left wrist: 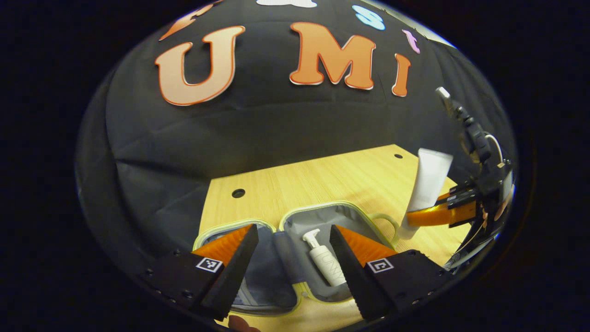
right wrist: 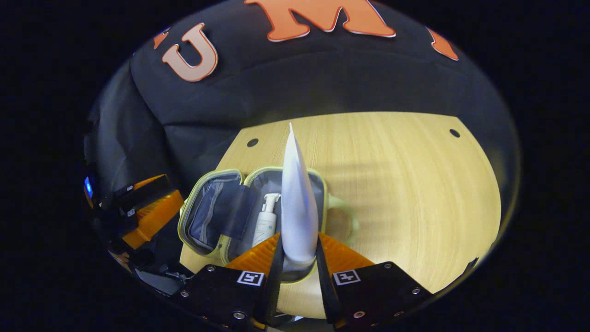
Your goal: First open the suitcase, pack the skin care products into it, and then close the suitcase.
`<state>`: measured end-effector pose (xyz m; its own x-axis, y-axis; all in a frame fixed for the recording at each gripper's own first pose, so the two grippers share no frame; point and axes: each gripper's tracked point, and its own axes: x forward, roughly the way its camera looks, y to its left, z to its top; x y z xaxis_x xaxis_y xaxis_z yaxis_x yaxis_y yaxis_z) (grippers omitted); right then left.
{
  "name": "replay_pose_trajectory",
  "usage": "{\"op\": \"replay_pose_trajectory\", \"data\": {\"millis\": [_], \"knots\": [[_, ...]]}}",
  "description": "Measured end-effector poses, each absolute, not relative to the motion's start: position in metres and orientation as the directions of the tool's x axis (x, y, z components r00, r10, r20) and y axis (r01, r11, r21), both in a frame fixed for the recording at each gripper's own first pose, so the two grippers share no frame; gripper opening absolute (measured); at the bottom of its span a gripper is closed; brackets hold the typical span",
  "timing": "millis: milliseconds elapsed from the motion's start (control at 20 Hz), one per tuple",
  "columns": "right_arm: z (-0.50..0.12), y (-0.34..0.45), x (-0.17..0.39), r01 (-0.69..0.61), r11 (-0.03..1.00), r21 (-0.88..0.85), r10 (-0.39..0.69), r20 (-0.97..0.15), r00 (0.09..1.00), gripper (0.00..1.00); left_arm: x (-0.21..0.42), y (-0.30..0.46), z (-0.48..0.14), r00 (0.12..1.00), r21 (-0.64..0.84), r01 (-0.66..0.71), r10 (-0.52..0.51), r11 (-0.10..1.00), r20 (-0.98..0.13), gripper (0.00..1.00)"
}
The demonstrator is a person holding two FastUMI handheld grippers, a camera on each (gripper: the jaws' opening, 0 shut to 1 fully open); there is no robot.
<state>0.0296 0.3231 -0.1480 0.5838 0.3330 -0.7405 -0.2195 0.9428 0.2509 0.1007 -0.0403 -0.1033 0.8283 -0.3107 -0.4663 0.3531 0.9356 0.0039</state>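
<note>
right gripper [right wrist: 298, 258] clamped on white squeeze tube [right wrist: 297, 203], long axis toward 12 o'clock, cap end between fingers, over open grey yellow-trimmed suitcase [right wrist: 203, 184]; white pump bottle [right wrist: 266, 223] inside at 11 o'clock; left gripper [left wrist: 290, 258] fingers apart, empty

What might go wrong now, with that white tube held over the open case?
The right gripper pinches the tube only near its lower end, so it may tilt or slip. Released too early, it could miss the suitcase and land on the table, or knock the pump bottle already inside.
</note>
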Motion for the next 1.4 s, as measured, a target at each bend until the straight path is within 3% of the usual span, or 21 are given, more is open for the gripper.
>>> {"op": "replay_pose_trajectory", "data": {"millis": [300, 500, 950, 1100, 1200, 1300, 1350, 1400], "knots": [[-0.201, 0.358, 0.021, -0.248, 0.926, 0.284, 0.359, -0.866, 0.349, 0.41, 0.088, 0.003, -0.101, 0.855, -0.021, 0.28, -0.26, 0.96, -0.449, 0.98], [-0.237, 0.365, 0.019, -0.22, 0.941, 0.256, 0.303, -0.928, 0.216, 0.41, 0.076, 0.037, -0.104, 0.873, 0.003, 0.231, -0.206, 0.973, -0.443, 0.98], [-0.265, 0.374, 0.029, -0.147, 0.964, 0.22, 0.245, -0.952, 0.182, 0.42, 0.067, 0.067, -0.119, 0.856, -0.043, 0.191, -0.188, 0.981, -0.482, 0.98], [-0.258, 0.384, 0.037, -0.134, 0.959, 0.251, 0.275, -0.939, 0.206, 0.51, 0.067, 0.07, -0.121, 0.855, -0.053, 0.185, -0.187, 0.981, -0.485, 0.98], [-0.255, 0.388, 0.038, -0.144, 0.954, 0.263, 0.29, -0.932, 0.219, 0.82, 0.068, 0.071, -0.121, 0.853, -0.051, 0.186, -0.187, 0.981, -0.487, 0.98], [-0.251, 0.392, 0.04, -0.145, 0.952, 0.269, 0.298, -0.923, 0.243, 0.95, 0.069, 0.073, -0.121, 0.854, -0.045, 0.185, -0.183, 0.982, -0.486, 0.98], [-0.246, 0.393, 0.042, -0.143, 0.95, 0.278, 0.308, -0.915, 0.262, 0.87, 0.07, 0.075, -0.12, 0.855, -0.044, 0.182, -0.18, 0.982, -0.487, 0.98], [-0.24, 0.396, 0.045, -0.142, 0.945, 0.294, 0.323, -0.904, 0.28, 0.95, 0.071, 0.079, -0.123, 0.854, -0.046, 0.175, -0.175, 0.983, -0.49, 0.98]]}}
